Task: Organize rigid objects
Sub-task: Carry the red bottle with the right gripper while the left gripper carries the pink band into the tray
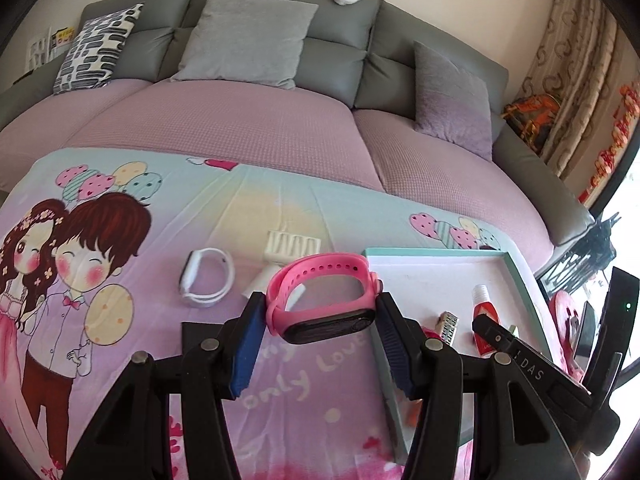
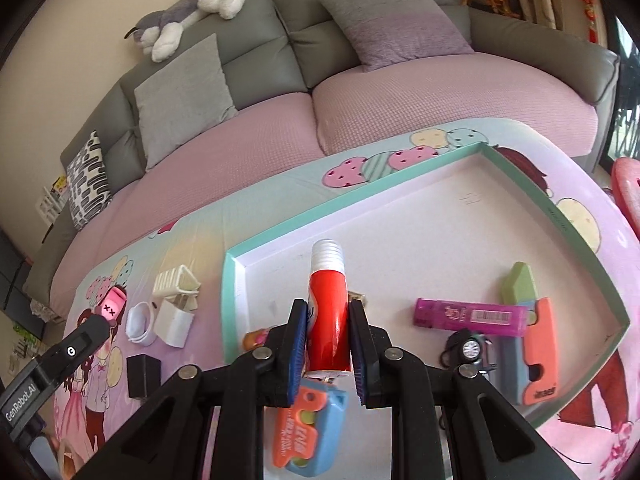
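My left gripper (image 1: 320, 322) is shut on a pink smartwatch (image 1: 320, 300), its blue pads pressing on both ends of the strap loop, above the cartoon-print cloth just left of a teal-rimmed white tray (image 1: 516, 276). My right gripper (image 2: 327, 314) is shut on a red tube with a white ribbed cap (image 2: 328, 300), held over the tray (image 2: 230, 280) near its left wall. In the left wrist view the right gripper (image 1: 486, 326) and the red tube (image 1: 482, 308) show over the tray. The right wrist view shows the left gripper (image 2: 105, 314) with the pink smartwatch (image 2: 113, 305) at far left.
In the tray lie a magenta box (image 2: 472, 316), a green house-shaped piece (image 2: 518, 288), an orange-and-blue item (image 2: 536, 344), a small black toy car (image 2: 466, 348) and an orange-and-blue clip (image 2: 308, 428). On the cloth sit a white watch (image 1: 206, 280), a white rack (image 1: 292, 246) and a black block (image 2: 143, 376). A sofa stands behind.
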`<control>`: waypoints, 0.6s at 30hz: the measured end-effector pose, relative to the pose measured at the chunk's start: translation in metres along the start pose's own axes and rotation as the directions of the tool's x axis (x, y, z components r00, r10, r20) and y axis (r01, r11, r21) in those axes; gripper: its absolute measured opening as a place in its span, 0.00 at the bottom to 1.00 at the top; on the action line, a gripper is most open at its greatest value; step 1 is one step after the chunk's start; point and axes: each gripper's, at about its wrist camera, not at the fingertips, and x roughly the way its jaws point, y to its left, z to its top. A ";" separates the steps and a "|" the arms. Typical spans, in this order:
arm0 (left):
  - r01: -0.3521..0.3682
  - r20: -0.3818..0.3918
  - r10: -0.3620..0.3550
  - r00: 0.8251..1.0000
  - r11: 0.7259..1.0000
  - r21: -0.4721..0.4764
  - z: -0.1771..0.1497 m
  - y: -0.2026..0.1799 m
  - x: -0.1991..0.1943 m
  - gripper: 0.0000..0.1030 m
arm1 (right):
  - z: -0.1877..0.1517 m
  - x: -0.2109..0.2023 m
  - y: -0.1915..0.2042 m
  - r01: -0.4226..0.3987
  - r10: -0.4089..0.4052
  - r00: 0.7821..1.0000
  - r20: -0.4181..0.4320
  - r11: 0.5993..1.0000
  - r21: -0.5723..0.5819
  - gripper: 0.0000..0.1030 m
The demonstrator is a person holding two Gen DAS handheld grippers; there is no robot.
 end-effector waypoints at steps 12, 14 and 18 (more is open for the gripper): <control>0.060 -0.043 -0.053 0.998 0.983 0.171 0.003 -0.092 0.042 0.55 | 0.010 -0.008 -0.054 0.113 -0.115 0.993 0.018 0.991 0.078 0.22; 0.068 -0.054 -0.059 0.997 0.982 0.175 0.003 -0.099 0.050 0.55 | 0.012 -0.009 -0.060 0.120 -0.123 0.992 0.022 0.988 0.093 0.22; 0.078 -0.057 -0.070 0.996 0.984 0.162 0.003 -0.104 0.064 0.55 | 0.012 -0.010 -0.063 0.133 -0.136 0.990 0.024 0.986 0.100 0.22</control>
